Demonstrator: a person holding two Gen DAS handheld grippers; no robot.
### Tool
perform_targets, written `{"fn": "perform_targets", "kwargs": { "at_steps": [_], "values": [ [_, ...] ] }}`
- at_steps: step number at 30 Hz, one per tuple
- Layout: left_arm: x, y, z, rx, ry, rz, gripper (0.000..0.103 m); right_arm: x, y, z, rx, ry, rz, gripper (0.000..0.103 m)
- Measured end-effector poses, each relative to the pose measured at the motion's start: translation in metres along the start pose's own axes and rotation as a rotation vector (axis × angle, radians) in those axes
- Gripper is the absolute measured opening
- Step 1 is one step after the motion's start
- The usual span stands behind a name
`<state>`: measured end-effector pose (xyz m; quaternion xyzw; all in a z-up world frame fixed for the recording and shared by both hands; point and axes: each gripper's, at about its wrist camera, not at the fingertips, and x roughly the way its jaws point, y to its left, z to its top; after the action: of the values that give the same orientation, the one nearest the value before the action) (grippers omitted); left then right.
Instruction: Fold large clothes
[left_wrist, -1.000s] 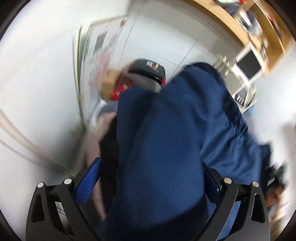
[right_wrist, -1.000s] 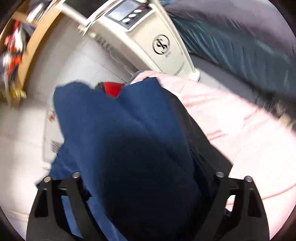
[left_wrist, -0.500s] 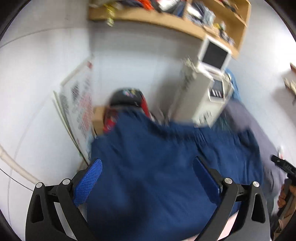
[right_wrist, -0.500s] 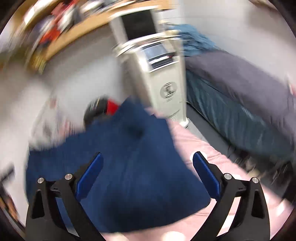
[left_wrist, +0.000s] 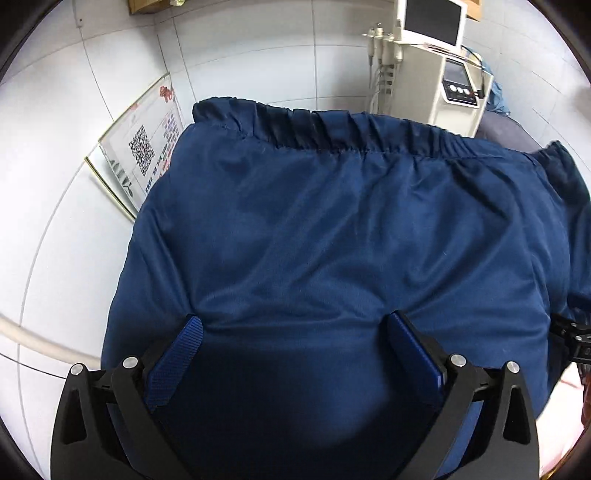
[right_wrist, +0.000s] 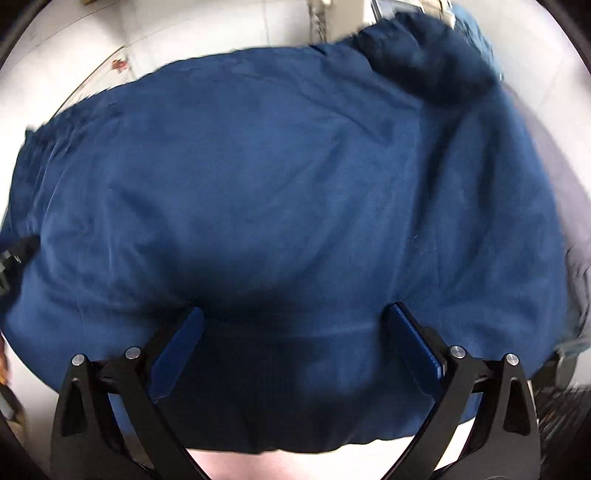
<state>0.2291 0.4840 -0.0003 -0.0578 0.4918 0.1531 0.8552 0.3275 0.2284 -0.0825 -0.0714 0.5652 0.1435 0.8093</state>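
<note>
The left gripper (left_wrist: 293, 325) points steeply downward, fingers (left_wrist: 413, 354) spread wide. The right gripper (right_wrist: 293, 317) does likewise, pinching nothing.

Each hand carries the same tool. The left claw (left_wrist: 293, 325) has two matte black angular arms splayed in a V, each with triangular cut-outs near its base and two silver round screw heads on top. Inside each arm sits a blue ribbed pad (left_wrist: 177, 363) — long, flat, rectangular. The right claw (right_wrist: 293, 317) matches: black frame, silver screws, blue pads (right_wrist: 415, 347).
</note>
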Motion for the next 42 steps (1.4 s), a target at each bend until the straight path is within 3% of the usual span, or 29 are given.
{"fn": "perform_targets", "kwargs": {
  "at_steps": [6, 12, 18, 22, 27, 32, 42],
  "values": [
    [0.019, 0.004, 0.012, -0.026, 0.017, -0.004, 0.098, 0.018, 0.005, 0.006, -0.009, -0.004, -0.015, 0.098],
    [0.000, -0.002, 0.012, -0.043, -0.001, 0.017, 0.097, 0.012, 0.008, 0.000, 0.016, 0.022, -0.047, 0.098],
    [-0.058, -0.007, 0.001, -0.084, -0.075, -0.022, 0.097, -0.052, 0.026, -0.003, -0.010, -0.123, -0.061, 0.098],
    [-0.091, -0.027, -0.007, -0.035, -0.107, -0.046, 0.097, -0.085, 0.042, -0.024, -0.060, -0.138, -0.087, 0.098],
    [-0.101, -0.066, -0.032, 0.120, 0.001, -0.030, 0.097, -0.098, 0.048, -0.047, -0.090, -0.109, -0.126, 0.098],
    [-0.108, -0.082, -0.059, 0.193, 0.026, 0.025, 0.097, -0.116, 0.046, -0.076, -0.088, -0.099, -0.176, 0.098],
    [-0.113, -0.079, -0.083, 0.177, 0.087, 0.062, 0.097, -0.126, 0.051, -0.094, -0.106, -0.088, -0.169, 0.098]
  ]
}}
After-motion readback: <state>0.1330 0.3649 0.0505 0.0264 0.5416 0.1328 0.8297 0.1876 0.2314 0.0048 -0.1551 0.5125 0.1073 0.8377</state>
